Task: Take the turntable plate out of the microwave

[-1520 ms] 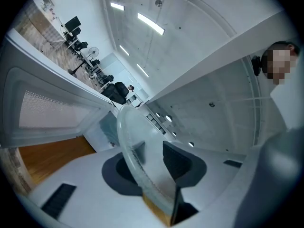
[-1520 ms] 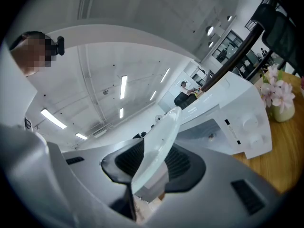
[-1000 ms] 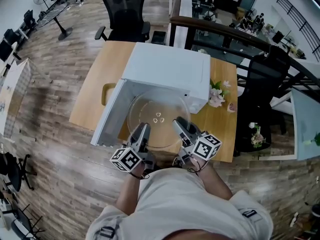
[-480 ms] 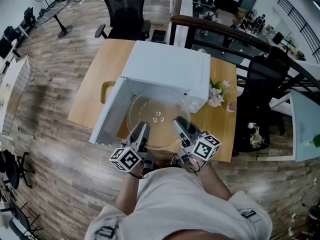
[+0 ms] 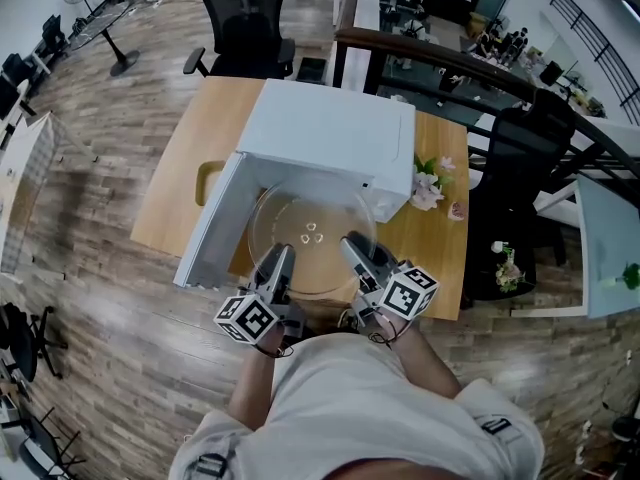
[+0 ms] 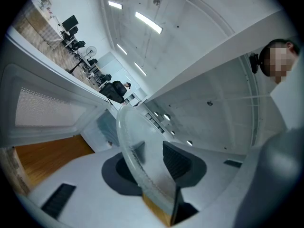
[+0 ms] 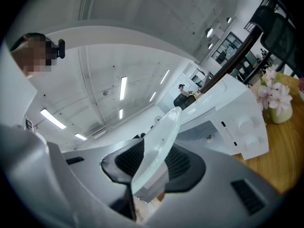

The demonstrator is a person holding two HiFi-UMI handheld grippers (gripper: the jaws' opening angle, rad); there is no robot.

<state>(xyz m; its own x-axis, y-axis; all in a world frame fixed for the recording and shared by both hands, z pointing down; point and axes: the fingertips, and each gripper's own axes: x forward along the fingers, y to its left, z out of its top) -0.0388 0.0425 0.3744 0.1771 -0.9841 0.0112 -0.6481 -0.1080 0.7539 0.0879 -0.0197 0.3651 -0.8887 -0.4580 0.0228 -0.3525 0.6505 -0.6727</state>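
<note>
Since a second ago only my head view has drifted; the microwave (image 5: 330, 133), door (image 5: 208, 230) open at left, and the glass turntable plate (image 5: 310, 230), mostly out of its mouth above the table (image 5: 190, 168) and its near edge, sit as before. My left gripper (image 5: 277, 260) and right gripper (image 5: 357, 250) each clamp the near rim alone, so I reckon the smooth glass could slip or tilt, or clip the door if I pull unevenly.

Left: the open door (image 5: 212, 223) sticks out toward the table (image 5: 190, 143) edge, walls that side off.
Right: flowers (image 5: 428, 183) just beside the microwave (image 5: 330, 133), bare table in front of them.
Back: office chair (image 5: 245, 18) behind the table.
</note>
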